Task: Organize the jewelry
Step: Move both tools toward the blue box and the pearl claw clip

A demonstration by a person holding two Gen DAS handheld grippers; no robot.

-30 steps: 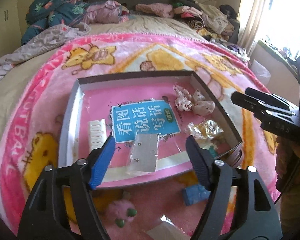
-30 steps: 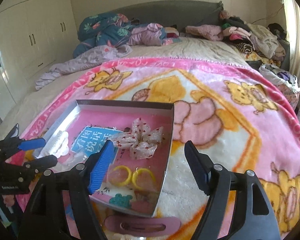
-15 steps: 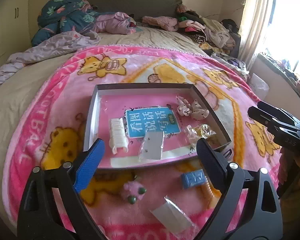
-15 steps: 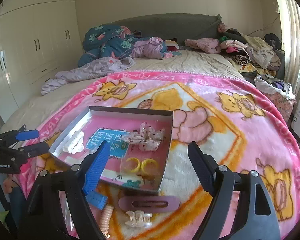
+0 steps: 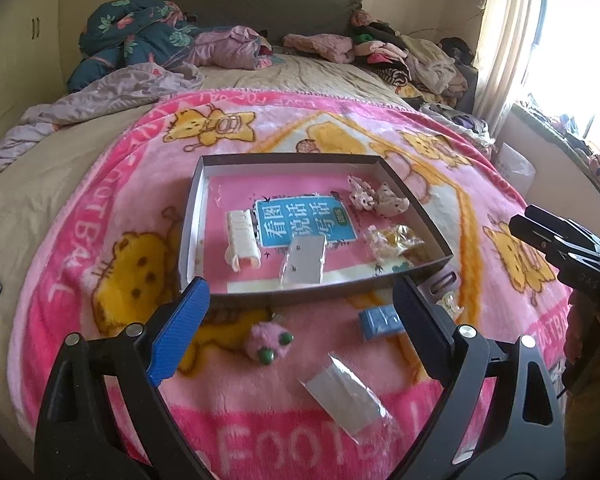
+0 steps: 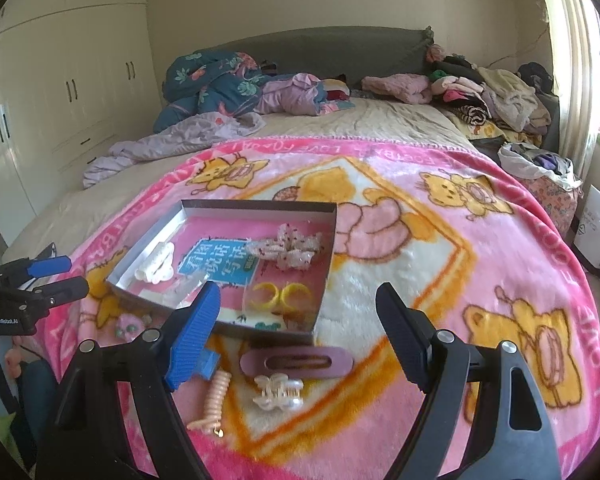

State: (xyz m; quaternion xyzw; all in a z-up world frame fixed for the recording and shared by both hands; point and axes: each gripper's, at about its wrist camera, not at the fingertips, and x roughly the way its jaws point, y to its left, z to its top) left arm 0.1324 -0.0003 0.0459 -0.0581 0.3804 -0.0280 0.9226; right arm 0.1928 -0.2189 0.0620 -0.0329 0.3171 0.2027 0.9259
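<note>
Jewelry and hair pieces lie partly inside a shallow grey tray (image 5: 416, 212) and partly on the pink blanket (image 5: 112, 200) of the bed, near its foot edge. Inside the tray are a white comb clip (image 5: 242, 240), a clear packet (image 5: 304, 266), a spotted fabric bow (image 5: 376, 198) and a bag with two yellow rings (image 6: 278, 294). On the blanket between the tray and the foot edge sit a pink fuzzy ball (image 5: 268, 344), a blue clip (image 5: 380, 322) and another clear packet (image 5: 346, 394); the right wrist view adds a mauve oval clip (image 6: 296, 362), a clear claw clip (image 6: 278, 392) and a peach coil tie (image 6: 214, 402).

The left hand-held gripper (image 5: 300, 326) hangs over the foot edge, jaws wide apart and nothing between them. The right hand-held gripper (image 6: 300, 330) hangs near the tray's right corner, jaws likewise apart and empty.
</note>
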